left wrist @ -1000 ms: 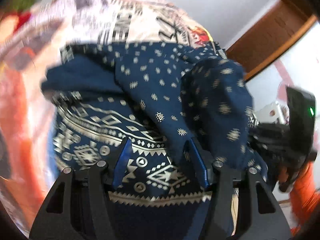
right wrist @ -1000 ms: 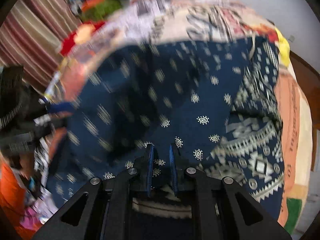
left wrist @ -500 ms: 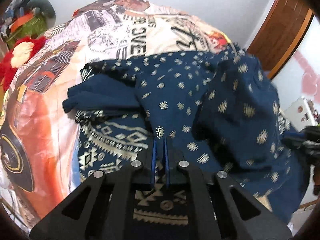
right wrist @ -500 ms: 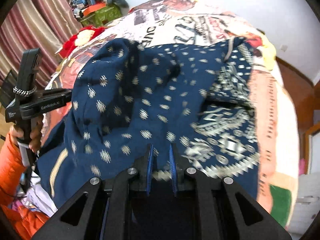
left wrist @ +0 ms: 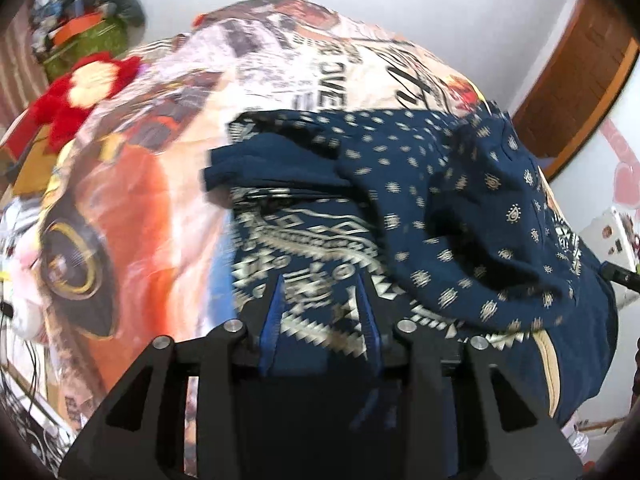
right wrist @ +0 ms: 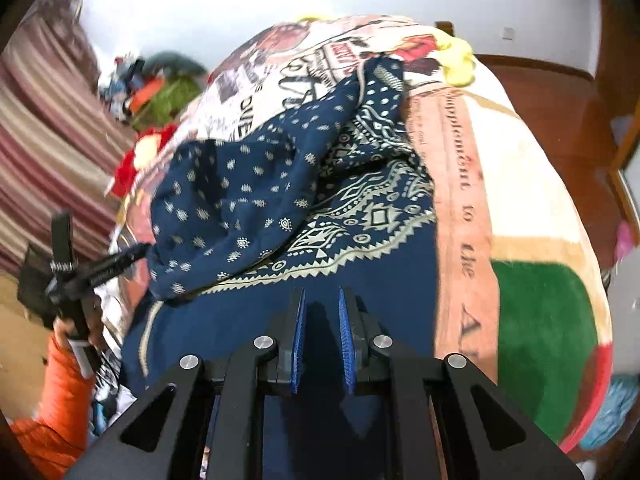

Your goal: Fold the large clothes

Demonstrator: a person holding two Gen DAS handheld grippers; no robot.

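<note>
A large navy garment (left wrist: 440, 208) with cream dots and a geometric border lies bunched on the bed, its upper part folded over the lower patterned part; it also shows in the right wrist view (right wrist: 256, 208). My left gripper (left wrist: 320, 300) is open and empty just above the garment's patterned border. My right gripper (right wrist: 322, 312) is open a little and empty above the plain navy hem. The left gripper's body and the hand holding it show at the left in the right wrist view (right wrist: 72, 264).
The bed carries a printed blanket (left wrist: 132, 184) in orange, cream and newsprint patterns, also in the right wrist view (right wrist: 520, 184). A red plush toy (left wrist: 84, 92) and a cluttered green box (left wrist: 80, 40) are at the far left. A wooden door (left wrist: 580, 60) stands at the right.
Both grippers were shut on the garment half a second ago and have now let it go and opened. The lifted fabric has dropped onto the bed and both grippers have drawn back.
</note>
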